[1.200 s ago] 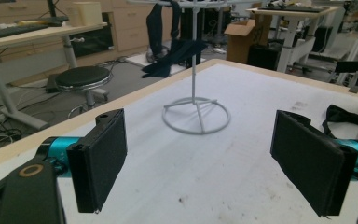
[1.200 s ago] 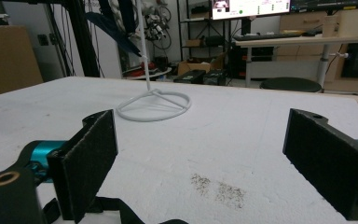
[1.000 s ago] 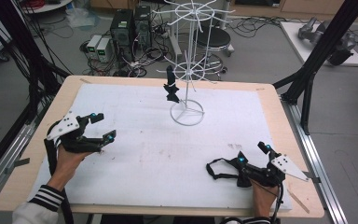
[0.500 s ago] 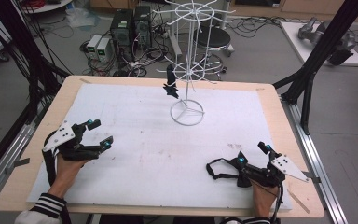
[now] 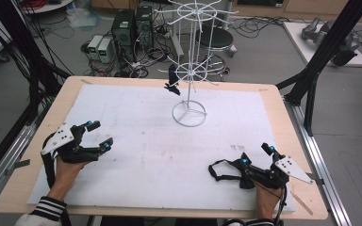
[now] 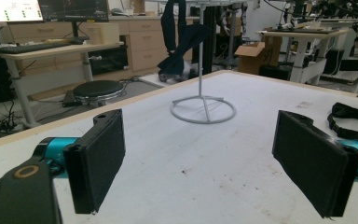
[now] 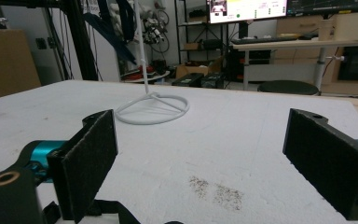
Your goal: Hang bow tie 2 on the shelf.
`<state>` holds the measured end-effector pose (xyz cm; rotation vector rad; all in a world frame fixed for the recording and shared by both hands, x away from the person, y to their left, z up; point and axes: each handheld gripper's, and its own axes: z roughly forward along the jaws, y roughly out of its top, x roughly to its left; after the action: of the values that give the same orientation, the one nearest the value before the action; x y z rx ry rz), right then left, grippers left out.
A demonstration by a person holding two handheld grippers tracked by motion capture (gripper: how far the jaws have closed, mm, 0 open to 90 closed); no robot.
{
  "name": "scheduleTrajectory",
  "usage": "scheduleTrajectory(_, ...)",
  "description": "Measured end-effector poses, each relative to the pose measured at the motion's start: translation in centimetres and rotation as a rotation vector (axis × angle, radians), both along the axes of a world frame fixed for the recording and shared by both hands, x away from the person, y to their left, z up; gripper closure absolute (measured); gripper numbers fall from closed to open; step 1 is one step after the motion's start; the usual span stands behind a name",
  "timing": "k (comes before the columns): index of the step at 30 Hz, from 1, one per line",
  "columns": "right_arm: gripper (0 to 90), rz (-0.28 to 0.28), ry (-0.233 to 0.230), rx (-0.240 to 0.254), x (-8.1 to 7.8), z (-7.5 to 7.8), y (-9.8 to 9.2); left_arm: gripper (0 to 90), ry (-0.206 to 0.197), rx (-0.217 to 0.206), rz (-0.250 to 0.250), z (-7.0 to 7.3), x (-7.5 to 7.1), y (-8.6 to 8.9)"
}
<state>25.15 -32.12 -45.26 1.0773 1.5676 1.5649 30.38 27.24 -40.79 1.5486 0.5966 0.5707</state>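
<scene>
A white wire rack (image 5: 189, 70) stands on its ring base (image 5: 188, 113) at the back middle of the white table sheet (image 5: 155, 155). A dark cloth piece (image 5: 172, 83) hangs from its lower tier, also seen as the dark cloth (image 6: 179, 42) above the ring base (image 6: 203, 110). My left gripper (image 5: 100, 134) rests at the left, open, nothing between its pads (image 6: 98, 163). My right gripper (image 5: 256, 154) sits open at the near right. A black strap (image 5: 221, 170) lies on the sheet just left of it, outside the jaws; the strap (image 6: 352, 119) shows past the left gripper's far pad.
The wooden table edge (image 5: 283, 141) frames the sheet. Black frame posts (image 5: 320, 52) rise at the right and left corners. Computers and cables (image 5: 127, 33) sit on the floor behind. A faint dark smudge (image 7: 214, 189) marks the sheet between the right pads.
My left gripper has shifted slightly toward the near edge and settled, still open. The right gripper and the strap have not moved.
</scene>
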Motion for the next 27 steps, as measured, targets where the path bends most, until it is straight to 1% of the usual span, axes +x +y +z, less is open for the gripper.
scheduleTrajectory(3, 9.3, -0.003, 0.004, 0.005, 0.0, 0.1, -0.2, 17.3, -0.002, -0.005, 0.01, -0.1, -0.1, 0.0)
scheduleTrajectory(5, 9.3, -0.002, 0.001, 0.006, -0.1, 0.3, -0.3, 17.3, -0.004, 0.004, 0.015, -0.2, -0.2, 0.0)
scheduleTrajectory(7, 9.3, -0.001, -0.004, 0.01, -0.4, 0.8, -0.4, 17.3, -0.002, 0.001, 0.0, -0.3, -0.3, -0.1)
scheduleTrajectory(8, 9.3, 0.001, -0.014, 0.01, -0.5, 1.0, -0.6, 17.3, 0.005, 0.001, -0.008, -0.4, -0.4, -0.2)
scheduleTrajectory(9, 9.3, 0.004, -0.016, 0.01, -0.6, 1.3, -0.7, 17.3, 0.006, 0.01, -0.012, -0.5, -0.4, -0.2)
scheduleTrajectory(10, 9.3, 0.006, -0.011, 0.011, -0.7, 1.5, -0.8, 17.3, 0.006, 0.011, -0.012, -0.5, -0.5, -0.3)
scheduleTrajectory(12, 9.3, 0.009, -0.005, -0.002, -0.9, 2.0, -1.0, 17.3, 0.003, 0.009, -0.018, -0.6, -0.5, -0.3)
scheduleTrajectory(16, 9.3, 0.016, 0.032, -0.018, -1.2, 2.7, -1.4, 17.3, 0.006, -0.001, -0.028, -0.8, -0.6, -0.4)
scheduleTrajectory(18, 9.3, 0.021, 0.054, -0.034, -1.2, 3.2, -1.4, 17.3, 0.003, 0.002, -0.036, -0.9, -0.6, -0.5)
scheduleTrajectory(19, 9.3, 0.023, 0.064, -0.058, -1.3, 3.5, -1.4, 17.3, 0.002, 0.004, -0.036, -0.9, -0.6, -0.5)
scheduleTrajectory(21, 9.4, 0.035, 0.096, -0.081, -1.4, 4.1, -1.4, 17.3, -0.001, 0.001, -0.036, -1.1, -0.7, -0.5)
scheduleTrajectory(22, 9.4, 0.036, 0.101, -0.093, -1.4, 4.3, -1.4, 17.3, -0.003, 0.0, -0.034, -1.2, -0.7, -0.5)
scheduleTrajectory(27, 9.4, 0.026, 0.177, -0.16, -1.5, 6.0, -1.3, 17.3, -0.014, -0.01, -0.027, -1.5, -0.9, -0.3)
